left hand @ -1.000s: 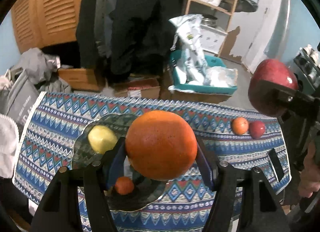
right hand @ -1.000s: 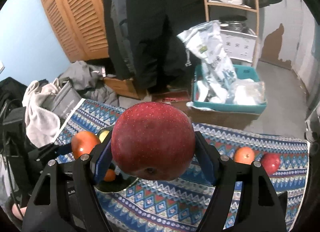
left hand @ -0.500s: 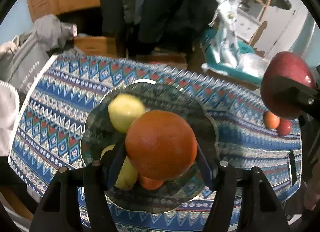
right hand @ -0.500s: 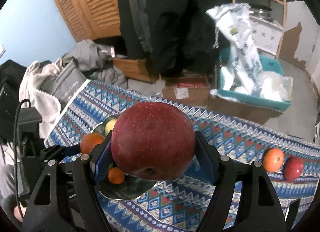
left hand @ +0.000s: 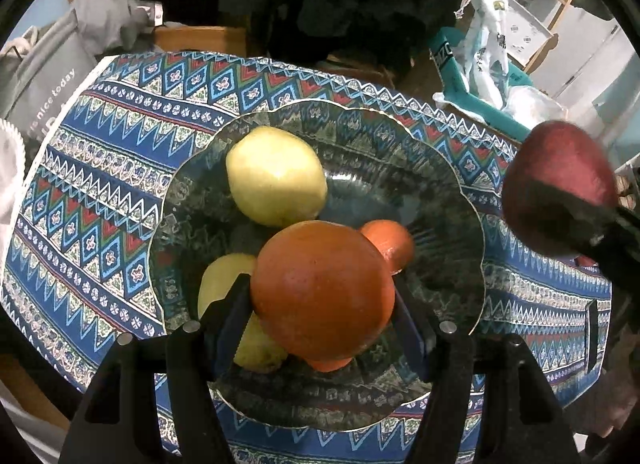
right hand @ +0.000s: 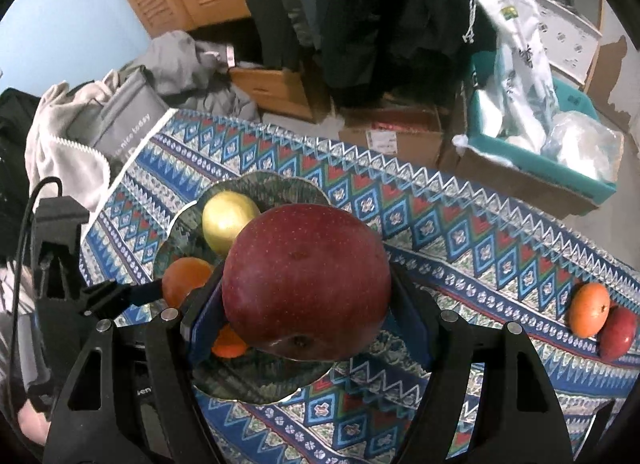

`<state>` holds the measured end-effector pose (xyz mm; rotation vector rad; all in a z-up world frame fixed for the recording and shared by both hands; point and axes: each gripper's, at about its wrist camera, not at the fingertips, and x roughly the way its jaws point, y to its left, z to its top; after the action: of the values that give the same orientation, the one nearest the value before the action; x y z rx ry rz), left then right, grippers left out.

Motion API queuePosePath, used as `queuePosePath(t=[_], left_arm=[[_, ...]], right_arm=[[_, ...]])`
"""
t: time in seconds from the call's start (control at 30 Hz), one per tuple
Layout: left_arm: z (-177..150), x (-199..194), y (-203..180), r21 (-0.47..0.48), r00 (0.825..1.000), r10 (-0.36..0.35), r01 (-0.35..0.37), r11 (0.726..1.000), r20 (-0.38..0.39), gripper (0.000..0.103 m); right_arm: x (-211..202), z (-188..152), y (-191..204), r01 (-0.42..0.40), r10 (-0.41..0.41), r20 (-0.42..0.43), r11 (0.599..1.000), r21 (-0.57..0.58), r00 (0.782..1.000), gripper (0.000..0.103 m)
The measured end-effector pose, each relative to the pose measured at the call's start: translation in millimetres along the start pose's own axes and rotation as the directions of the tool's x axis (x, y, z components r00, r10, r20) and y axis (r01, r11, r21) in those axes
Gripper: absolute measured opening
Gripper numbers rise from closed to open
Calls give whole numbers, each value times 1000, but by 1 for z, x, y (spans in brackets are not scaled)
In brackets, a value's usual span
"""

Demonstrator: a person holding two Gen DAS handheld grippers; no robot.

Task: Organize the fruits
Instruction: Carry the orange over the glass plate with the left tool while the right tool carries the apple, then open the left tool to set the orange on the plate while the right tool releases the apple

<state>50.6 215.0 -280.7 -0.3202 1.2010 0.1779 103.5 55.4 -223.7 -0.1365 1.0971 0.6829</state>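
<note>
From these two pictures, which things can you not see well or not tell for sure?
- Left wrist view: the held orange covers much of the lower yellow fruit and of a small orange in the bowl.
- Left wrist view: the red apple is blurred and partly behind a black finger.
- Right wrist view: the apple covers most of the bowl.
- Right wrist view: the small red fruit lies at the picture's edge; its kind is unclear.

Big orange (left hand: pixel 322 290) and red apple (right hand: pixel 306 280) held over dark bowl (left hand: pixel 440 168) of fruit
</note>
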Motion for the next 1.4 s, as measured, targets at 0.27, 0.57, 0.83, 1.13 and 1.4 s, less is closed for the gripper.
queuePosePath(t=[0.27,0.57,0.83,1.13,1.4], left_arm=[[0,-12,-3,15,1000,-4,4,1000,23,69],[-5,-43,16,-23,997,39,-37,999,65,70],[-8,-55,17,-27,995,50,-48,998,85,70],[-8,-60,13,-23,994,48,-46,999,94,70],[-7,-76,12,-32,990,36,-32,999,139,70]], right_arm=[[12,-3,1,1,-1,-27,1000,0,1000,76],[23,-8,4,2,-4,-87,1000,-16,996,76],[51,-26,14,28,-42,-192,997,-75,980,76],[49,-25,20,9,-26,-189,995,-95,982,80],[20,-11,16,72,-80,-111,994,-77,991,80]])
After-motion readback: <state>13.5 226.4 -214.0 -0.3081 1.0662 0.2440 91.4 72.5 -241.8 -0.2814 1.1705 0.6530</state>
